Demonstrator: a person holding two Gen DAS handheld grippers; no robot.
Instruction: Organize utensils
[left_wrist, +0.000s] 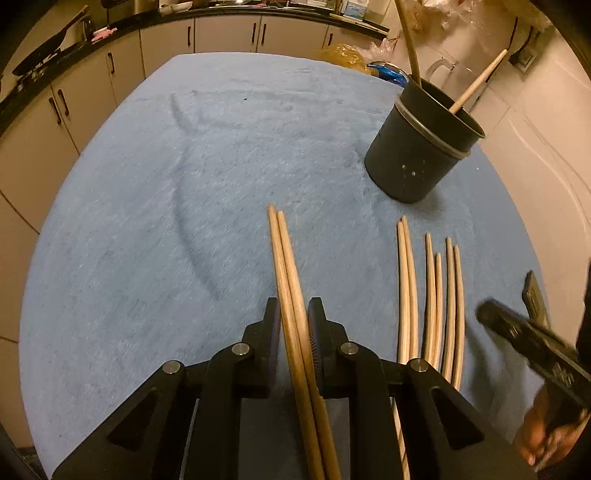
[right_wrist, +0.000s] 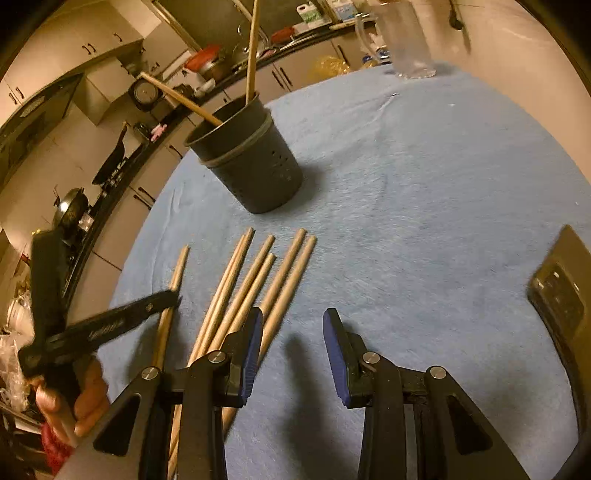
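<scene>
1. Wooden and pale, a pair of long round chopsticks (left_wrist: 291, 295) lies between the pads of the left claw (left_wrist: 293, 332), which is clamped on them. Their far tips point up the blue cloth-covered desk (left_wrist: 147, 221).
2. The step in hand looks like the pickup of this pair. The next move would call for a lift clear of the cloth, a swing far and right, then a tip-down drop into the dark round plastic holder (left_wrist: 417, 155).
3. That holder already has two wooden sticks (right_wrist: 252, 48) leaning out of it, so the mouth is partly taken. The pair should go in on the free side.
4. The right claw (right_wrist: 293, 354) hangs with its jaws apart and nothing between them, just right of six more loose chopsticks (right_wrist: 255, 280) on the cloth.
5. A clear glass mug (right_wrist: 406, 40) stands far right, well apart from the path. A dark flat device (right_wrist: 561, 295) lies near the right edge.
</scene>
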